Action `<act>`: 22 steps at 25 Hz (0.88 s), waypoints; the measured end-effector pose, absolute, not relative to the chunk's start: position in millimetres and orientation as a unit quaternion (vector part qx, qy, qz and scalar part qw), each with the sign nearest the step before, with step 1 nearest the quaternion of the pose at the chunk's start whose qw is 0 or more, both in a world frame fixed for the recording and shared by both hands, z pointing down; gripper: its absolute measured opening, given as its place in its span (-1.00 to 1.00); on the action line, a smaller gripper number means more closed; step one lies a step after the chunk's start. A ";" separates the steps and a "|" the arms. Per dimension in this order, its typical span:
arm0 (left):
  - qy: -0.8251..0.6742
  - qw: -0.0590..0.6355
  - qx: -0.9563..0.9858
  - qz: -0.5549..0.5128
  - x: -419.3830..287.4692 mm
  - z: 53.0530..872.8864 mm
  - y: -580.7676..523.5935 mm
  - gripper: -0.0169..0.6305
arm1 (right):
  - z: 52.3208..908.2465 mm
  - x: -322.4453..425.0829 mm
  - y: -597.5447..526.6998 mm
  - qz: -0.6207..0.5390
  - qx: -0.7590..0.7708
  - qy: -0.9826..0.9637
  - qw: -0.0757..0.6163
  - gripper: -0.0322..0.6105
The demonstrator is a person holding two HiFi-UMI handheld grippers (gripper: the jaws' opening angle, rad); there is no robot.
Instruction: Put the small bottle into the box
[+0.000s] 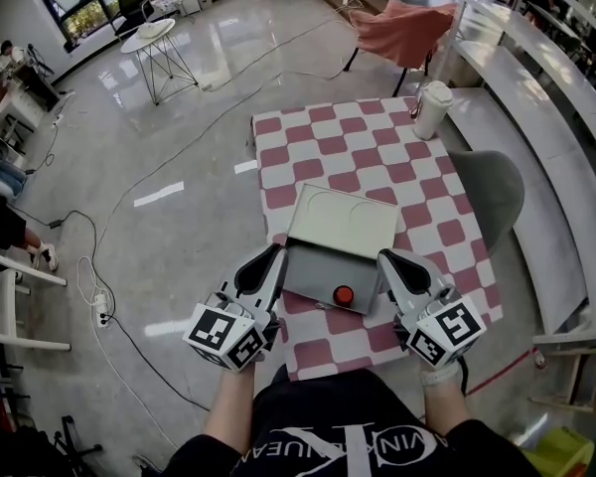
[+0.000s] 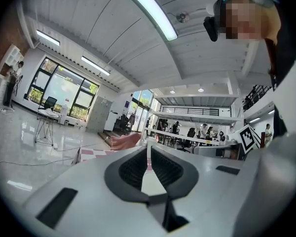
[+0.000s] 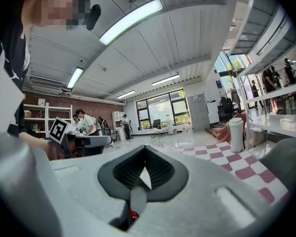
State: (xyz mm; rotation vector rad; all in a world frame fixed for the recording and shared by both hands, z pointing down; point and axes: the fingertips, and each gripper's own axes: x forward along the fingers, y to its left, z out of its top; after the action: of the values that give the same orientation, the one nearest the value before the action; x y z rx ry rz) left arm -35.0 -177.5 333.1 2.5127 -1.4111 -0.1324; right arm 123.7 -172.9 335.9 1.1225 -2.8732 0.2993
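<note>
A grey box (image 1: 316, 278) stands open on the checkered table, its lid (image 1: 344, 219) tipped back. The small bottle, seen from above as a red cap (image 1: 344, 294), sits inside the box near its front right corner. My left gripper (image 1: 271, 256) is at the box's left side and my right gripper (image 1: 389, 259) at its right side, both shut and holding nothing. Both point up and away over the table. In the left gripper view the jaws (image 2: 149, 148) meet at the tips. The right gripper view shows its jaws (image 3: 145, 151) closed, with a bit of red cap (image 3: 133, 215) below them.
A red and white checkered cloth (image 1: 358, 152) covers the table. A white lidded cup (image 1: 432, 109) stands at its far right corner. A grey chair (image 1: 492, 192) is at the right, a bench beyond it. Cables run across the glossy floor (image 1: 169, 137) to the left.
</note>
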 end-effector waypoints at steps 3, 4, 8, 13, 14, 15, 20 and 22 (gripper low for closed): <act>-0.487 0.128 0.863 -0.046 -37.0 332.9 -178.3 -0.86 | 335.0 121.9 -173.8 0.097 0.359 -0.928 0.022 -0.88; -0.488 0.129 0.862 -0.046 -37.6 332.7 -178.3 -0.86 | 334.9 121.1 -174.0 0.097 0.358 -0.929 0.023 -0.88; -0.489 0.128 0.861 -0.045 -39.1 333.4 -180.5 -0.86 | 335.9 119.1 -176.9 0.099 0.354 -0.930 0.023 -0.88; -0.493 0.128 0.859 -0.047 -43.9 335.3 -181.5 -0.86 | 336.4 115.4 -178.8 0.098 0.350 -0.931 0.024 -0.88; -0.494 0.129 0.858 -0.047 -44.9 335.8 -181.7 -0.86 | 336.6 114.9 -179.1 0.099 0.349 -0.932 0.024 -0.88; -0.495 0.131 0.858 -0.046 -45.7 336.5 -181.9 -0.86 | 337.0 114.4 -179.3 0.101 0.348 -0.932 0.023 -0.88; -0.496 0.133 0.857 -0.042 -46.6 341.1 -185.4 -0.86 | 341.5 113.1 -182.0 0.110 0.345 -0.932 0.021 -0.88; -0.496 0.134 0.857 -0.042 -46.6 341.6 -186.0 -0.86 | 342.6 112.1 -182.6 0.111 0.344 -0.932 0.022 -0.88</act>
State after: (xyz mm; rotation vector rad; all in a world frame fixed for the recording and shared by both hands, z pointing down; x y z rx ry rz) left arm -46.6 -186.0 341.6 2.4843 -1.4364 -0.1210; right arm 112.1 -182.6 342.6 1.0644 -2.8879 0.3448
